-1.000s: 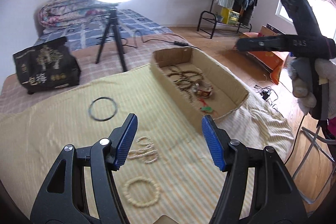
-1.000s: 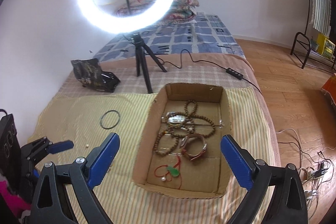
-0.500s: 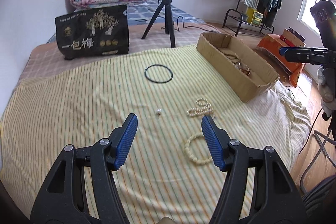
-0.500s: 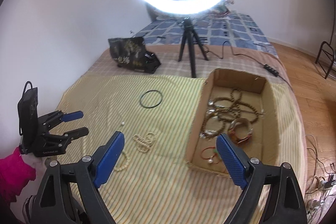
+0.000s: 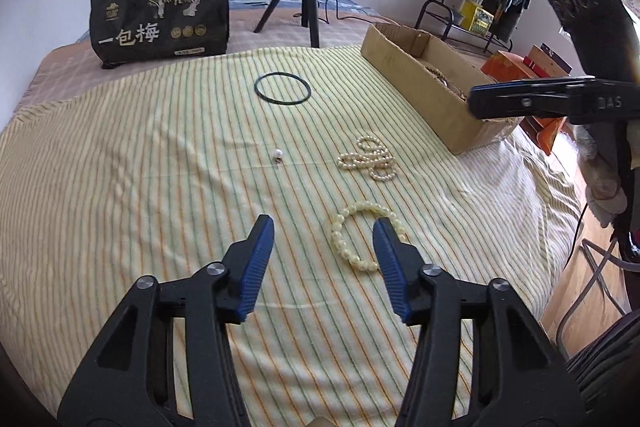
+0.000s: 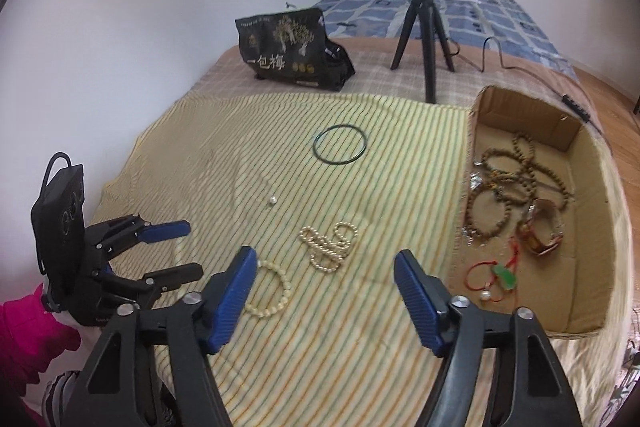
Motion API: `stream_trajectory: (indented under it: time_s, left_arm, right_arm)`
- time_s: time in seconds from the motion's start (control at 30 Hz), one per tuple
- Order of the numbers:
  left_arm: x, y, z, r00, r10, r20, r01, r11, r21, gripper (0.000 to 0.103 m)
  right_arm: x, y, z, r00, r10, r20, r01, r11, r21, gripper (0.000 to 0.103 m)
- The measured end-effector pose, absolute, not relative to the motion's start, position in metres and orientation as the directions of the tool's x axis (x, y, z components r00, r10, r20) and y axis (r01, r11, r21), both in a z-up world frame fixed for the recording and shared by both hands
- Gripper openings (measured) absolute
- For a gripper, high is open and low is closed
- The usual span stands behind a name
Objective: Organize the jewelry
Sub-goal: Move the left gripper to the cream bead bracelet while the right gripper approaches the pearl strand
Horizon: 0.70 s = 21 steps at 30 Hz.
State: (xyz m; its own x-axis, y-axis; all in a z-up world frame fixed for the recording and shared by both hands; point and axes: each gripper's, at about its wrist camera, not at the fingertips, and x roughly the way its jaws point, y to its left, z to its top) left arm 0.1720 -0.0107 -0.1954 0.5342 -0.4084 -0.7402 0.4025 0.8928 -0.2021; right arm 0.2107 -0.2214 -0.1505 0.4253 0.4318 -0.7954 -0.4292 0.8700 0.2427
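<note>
Bracelet (image 5: 366, 235) lying just ahead of left gripper (image 5: 323, 231), jaws wide, empty. Lower, straddle one bead strand, pinch gently. Right gripper (image 6: 325, 263) likewise spread, empty, box (image 6: 460, 251) to its right.

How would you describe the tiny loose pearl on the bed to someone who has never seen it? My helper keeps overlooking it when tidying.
Start at the yellow striped blanket beside the cardboard box. Between the thin dark ring and the cream bead bracelet, left of the tangled pearl strand, lies the loose pearl. It is one single white bead, by far the smallest piece, touching nothing else.
</note>
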Motion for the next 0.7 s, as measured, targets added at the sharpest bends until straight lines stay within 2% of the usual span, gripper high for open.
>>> stream_trajectory:
  time_s: [0.1,0.13,0.2,0.67,0.7]
  left_arm:
    - [0.173,-0.015,-0.200,0.526,-0.420,-0.739,0.409,0.887,-0.213,0.049]
    - [0.173,-0.017,-0.201,0.521,-0.425,-0.740,0.411,0.885,-0.218,0.041]
    - [0.174,-0.020,-0.206,0.508,-0.424,-0.750,0.415,0.883,-0.218,0.034]
    - [0.188,-0.028,-0.229,0.454,-0.429,-0.781,0.413,0.878,-0.242,0.034]
    - [0.189,-0.029,-0.231,0.449,-0.428,-0.784,0.417,0.877,-0.239,0.031]
  right_arm:
    - [0.217,-0.209,-0.165,0.398,0.416,-0.818,-0.435,0.870,0.231,0.057]
    - [0.219,-0.206,-0.170,0.389,0.409,-0.826,-0.438,0.871,0.225,0.055]
    - [0.222,-0.200,-0.179,0.370,0.398,-0.840,-0.435,0.873,0.222,0.045]
    - [0.244,-0.186,-0.228,0.314,0.309,-0.898,-0.410,0.897,0.165,0.043]
    - [0.245,-0.185,-0.230,0.312,0.309,-0.898,-0.410,0.897,0.166,0.043]
